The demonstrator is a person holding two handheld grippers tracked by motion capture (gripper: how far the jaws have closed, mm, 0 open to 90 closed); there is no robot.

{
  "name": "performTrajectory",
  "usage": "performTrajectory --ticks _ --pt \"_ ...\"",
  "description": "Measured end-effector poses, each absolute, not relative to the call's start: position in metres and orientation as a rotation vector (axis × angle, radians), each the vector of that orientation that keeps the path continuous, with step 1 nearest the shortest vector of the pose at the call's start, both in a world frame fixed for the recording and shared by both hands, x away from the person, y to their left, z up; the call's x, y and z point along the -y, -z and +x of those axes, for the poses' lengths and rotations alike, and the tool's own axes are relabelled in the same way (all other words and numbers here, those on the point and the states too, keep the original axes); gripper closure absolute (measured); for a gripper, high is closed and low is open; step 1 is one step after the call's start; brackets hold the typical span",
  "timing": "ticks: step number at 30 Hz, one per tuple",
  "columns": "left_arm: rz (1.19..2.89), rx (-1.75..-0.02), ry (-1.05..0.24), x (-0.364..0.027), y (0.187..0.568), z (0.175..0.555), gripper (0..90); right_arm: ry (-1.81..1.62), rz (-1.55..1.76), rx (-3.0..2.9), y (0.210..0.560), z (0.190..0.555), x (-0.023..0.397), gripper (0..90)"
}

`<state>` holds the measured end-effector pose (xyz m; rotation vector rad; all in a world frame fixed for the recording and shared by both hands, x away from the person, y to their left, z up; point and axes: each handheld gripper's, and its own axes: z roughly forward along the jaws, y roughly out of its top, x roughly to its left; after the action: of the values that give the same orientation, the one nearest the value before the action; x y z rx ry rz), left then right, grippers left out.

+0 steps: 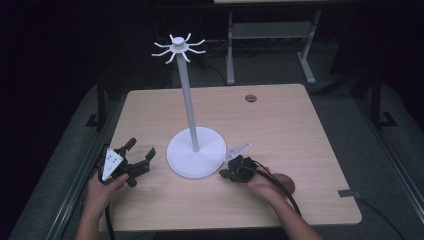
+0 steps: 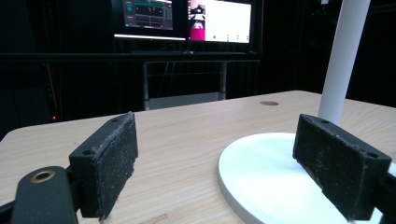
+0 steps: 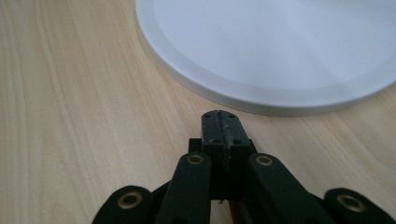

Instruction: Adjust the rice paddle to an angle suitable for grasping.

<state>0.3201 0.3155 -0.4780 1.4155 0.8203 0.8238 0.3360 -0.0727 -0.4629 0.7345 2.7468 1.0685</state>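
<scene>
Your left claw (image 1: 141,154) gapes wide at lower left; your right claw (image 1: 226,173), pressed closed and empty, sits beside the white stand (image 1: 195,156) at centre.

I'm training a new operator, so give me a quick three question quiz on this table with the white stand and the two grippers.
1. True or false: the left gripper is open.
2. The right gripper is: A) open, B) shut on nothing, C) gripping the pole.
3. What tops the white stand?

Key:
1. True; its pads stand far apart.
2. B; it sits just short of the stand's round base.
3. A ring of curved hooks.
</scene>
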Motion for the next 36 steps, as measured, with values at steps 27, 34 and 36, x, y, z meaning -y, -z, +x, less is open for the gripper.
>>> performTrajectory --ticks 27,34,36 --pt "1.417 -0.821 -0.822 -0.316 0.478 0.320 13.4 -1.023 0.915 -2.643 0.463 0.357 0.118 89.7" --pt "1.418 -0.821 -0.820 -0.316 0.478 0.320 13.4 -1.032 0.933 -2.637 0.461 0.360 0.127 89.7" --pt "1.419 -0.822 -0.820 -0.316 0.478 0.320 13.4 -1.056 0.945 -2.637 0.459 0.360 0.128 89.7"
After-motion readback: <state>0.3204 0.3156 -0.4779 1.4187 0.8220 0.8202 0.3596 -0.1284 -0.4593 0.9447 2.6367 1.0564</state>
